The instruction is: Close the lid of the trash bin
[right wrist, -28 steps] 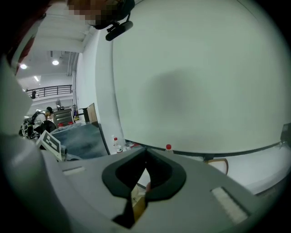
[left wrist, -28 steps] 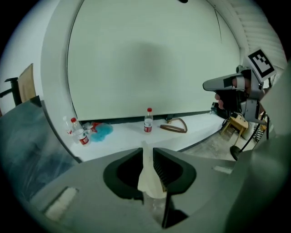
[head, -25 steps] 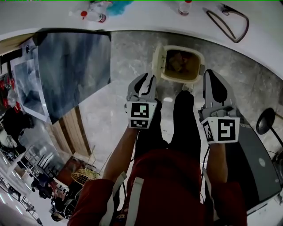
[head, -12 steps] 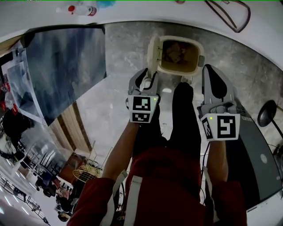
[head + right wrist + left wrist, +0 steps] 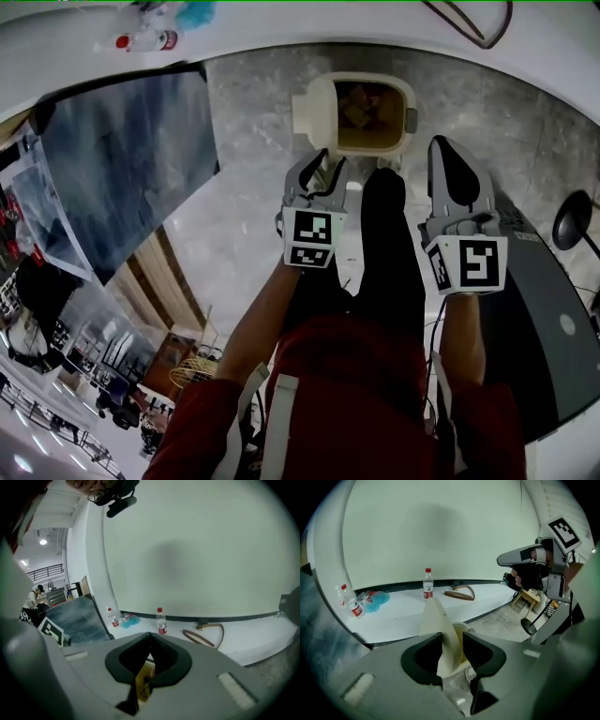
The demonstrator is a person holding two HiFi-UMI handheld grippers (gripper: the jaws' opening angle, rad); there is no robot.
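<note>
A: Fingers first?
B: Left gripper (image 5: pixel 452 651) is holding its jaws apart, with the lid (image 5: pixel 436 625) standing between them, unpressed. Right gripper (image 5: pixel 151 638) is showing its jaws together, gripping nothing.
A: The bin?
B: Trash bin (image 5: pixel 375 79) is sitting at upper centre of the head view, mouth facing up, just above both grippers. Its lid is standing open at the bin's left side. In the left gripper view the lid's long axis is running upward, edge toward the camera.
A: Surface and room?
B: Grey stone floor (image 5: pixel 262 112) is lying underneath. A white ledge (image 5: pixel 403 616) is carrying bottles (image 5: pixel 428 584), a blue cloth (image 5: pixel 375 599) and a strap loop (image 5: pixel 460 592) below a white wall (image 5: pixel 440 527).
</note>
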